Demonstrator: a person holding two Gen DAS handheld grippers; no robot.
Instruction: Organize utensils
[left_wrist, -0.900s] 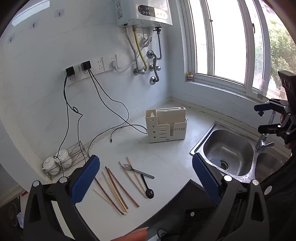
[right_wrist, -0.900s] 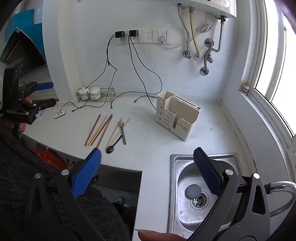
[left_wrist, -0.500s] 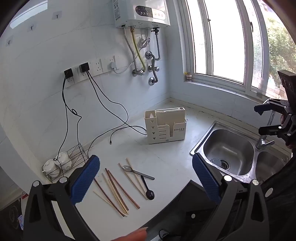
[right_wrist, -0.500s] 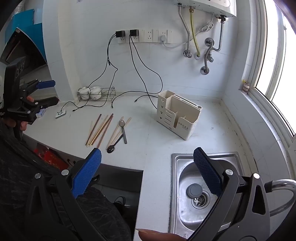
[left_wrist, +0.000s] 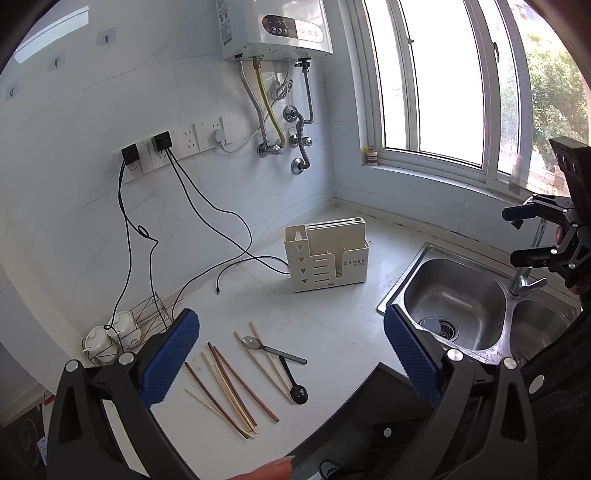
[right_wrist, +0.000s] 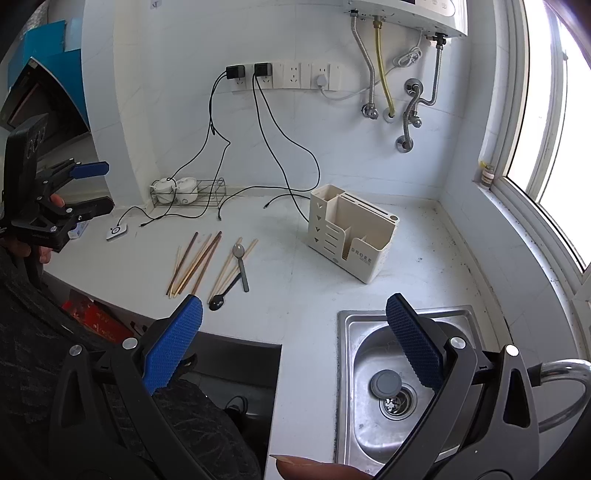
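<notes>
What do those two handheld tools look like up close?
Both match: the left tool and right tool have black angular plastic frames with silver bolts and two fingers faced with blue dimpled pads. The person wears dark, textured clothing.

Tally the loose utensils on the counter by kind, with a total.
Chopsticks: 7 visible; they overlap, so one more may be hidden
Spoons: 2, a metal spoon and a black spoon
Total: 9
</notes>
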